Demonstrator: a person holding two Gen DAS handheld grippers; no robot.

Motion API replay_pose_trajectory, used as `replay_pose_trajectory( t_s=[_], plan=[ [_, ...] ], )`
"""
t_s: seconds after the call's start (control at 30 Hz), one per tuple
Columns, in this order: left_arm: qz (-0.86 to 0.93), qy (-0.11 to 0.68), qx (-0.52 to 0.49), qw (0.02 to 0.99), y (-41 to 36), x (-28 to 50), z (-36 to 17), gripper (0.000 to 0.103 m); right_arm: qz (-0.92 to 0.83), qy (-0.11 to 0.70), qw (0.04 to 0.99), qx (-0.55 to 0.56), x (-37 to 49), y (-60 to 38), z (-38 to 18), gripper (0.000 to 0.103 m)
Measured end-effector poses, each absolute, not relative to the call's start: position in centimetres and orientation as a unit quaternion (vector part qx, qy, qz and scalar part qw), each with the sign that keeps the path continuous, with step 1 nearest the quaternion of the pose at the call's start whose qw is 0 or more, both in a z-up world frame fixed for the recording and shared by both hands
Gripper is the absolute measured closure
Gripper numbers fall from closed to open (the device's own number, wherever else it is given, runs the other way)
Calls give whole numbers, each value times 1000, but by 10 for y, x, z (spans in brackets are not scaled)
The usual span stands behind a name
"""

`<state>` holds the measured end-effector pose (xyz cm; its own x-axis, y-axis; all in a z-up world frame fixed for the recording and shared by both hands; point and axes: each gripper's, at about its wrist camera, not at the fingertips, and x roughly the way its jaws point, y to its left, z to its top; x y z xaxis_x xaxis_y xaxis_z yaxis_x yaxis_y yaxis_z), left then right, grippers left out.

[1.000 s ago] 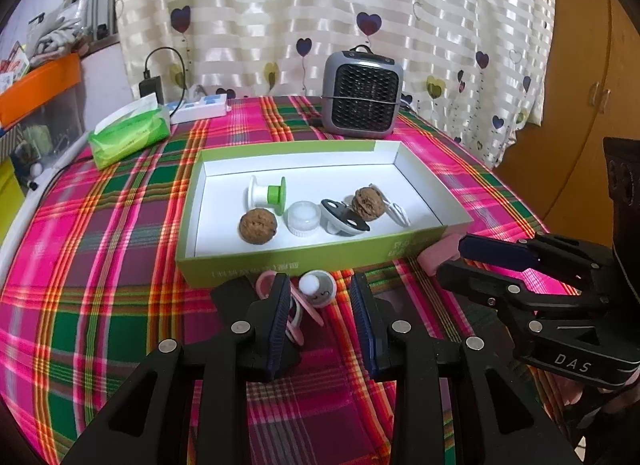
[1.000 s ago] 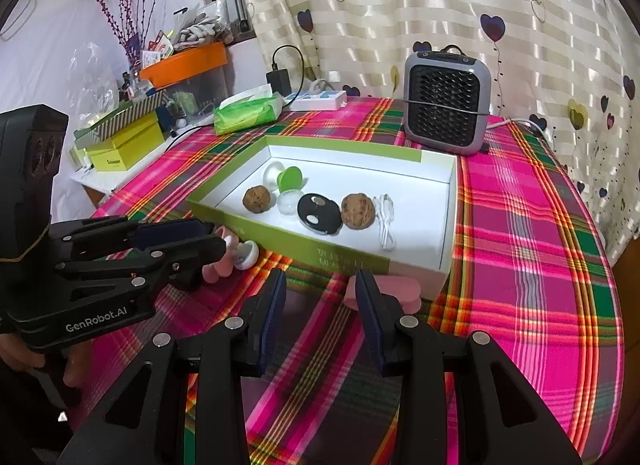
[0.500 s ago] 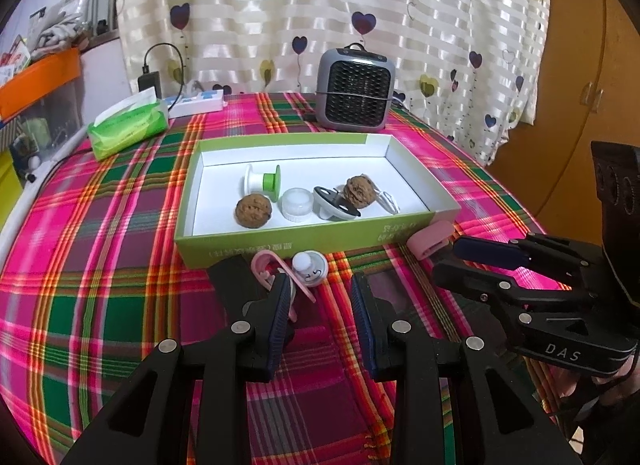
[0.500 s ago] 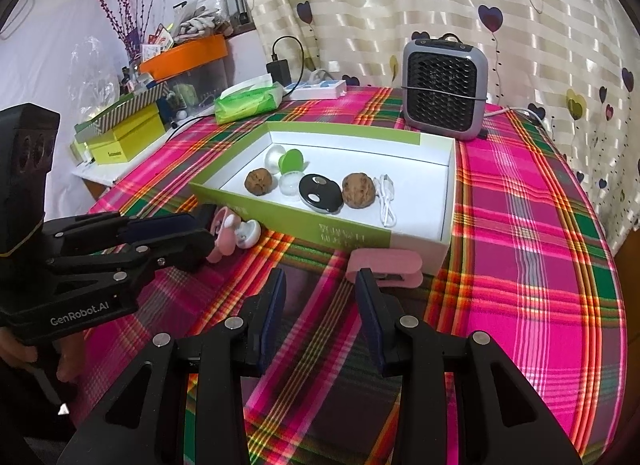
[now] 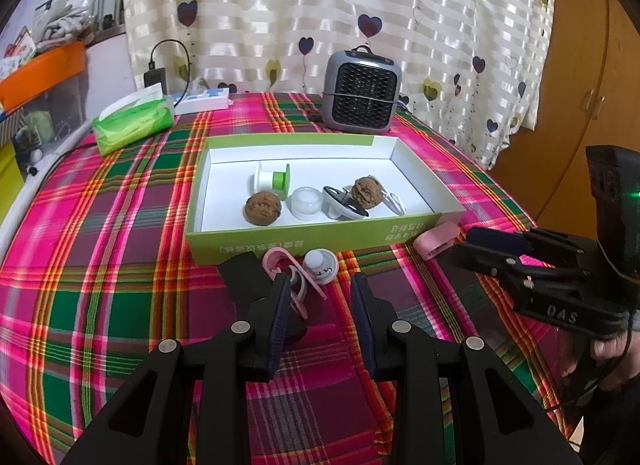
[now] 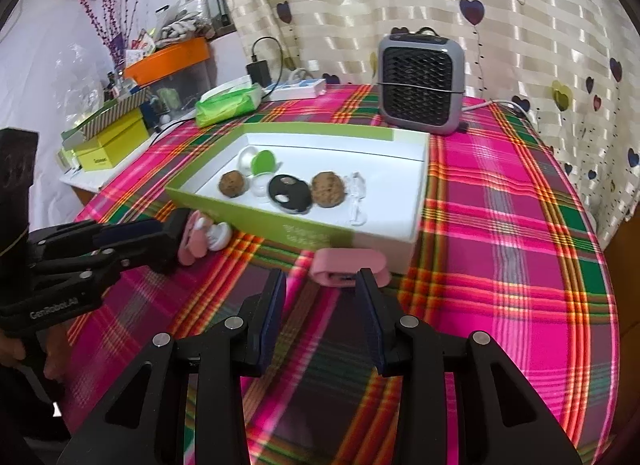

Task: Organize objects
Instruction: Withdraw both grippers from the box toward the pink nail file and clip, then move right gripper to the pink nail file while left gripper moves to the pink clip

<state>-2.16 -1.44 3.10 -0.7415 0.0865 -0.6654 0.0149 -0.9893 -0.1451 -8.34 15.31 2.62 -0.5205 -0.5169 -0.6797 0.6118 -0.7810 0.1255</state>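
A green box (image 5: 320, 239) (image 6: 416, 185) with a white inside holds two walnuts (image 5: 263, 208) (image 6: 328, 189), a green-and-white spool (image 5: 274, 181), a clear cap (image 5: 306, 203), a black pacifier (image 6: 289, 192) and a clear clip. A pink-and-white pacifier (image 5: 304, 271) (image 6: 206, 237) lies on the plaid cloth before the box. A pink clip (image 5: 436, 240) (image 6: 350, 271) lies by the box's near right corner. My left gripper (image 5: 320, 293) is open, just short of the pink pacifier. My right gripper (image 6: 322, 285) is open, just short of the pink clip.
A grey heater (image 5: 362, 93) (image 6: 420, 83) stands behind the box. A green tissue pack (image 5: 132, 123) and a white power strip (image 5: 204, 101) lie at the back left. Yellow boxes (image 6: 108, 141) and an orange bin (image 6: 168, 61) stand off the table's left edge.
Both grippers have pulled back and risen a little from the box. The pink clip and the pink pacifier now show fully. Both stay open and empty.
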Motion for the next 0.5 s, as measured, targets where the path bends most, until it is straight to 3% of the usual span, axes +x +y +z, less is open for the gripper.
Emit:
replay_pose_trajectory(
  t_s=[0.5],
  plan=[
    [932,-72,-354,18,-19,-21,33,74,-855,63,334,392,-114,157,17,65]
  ],
)
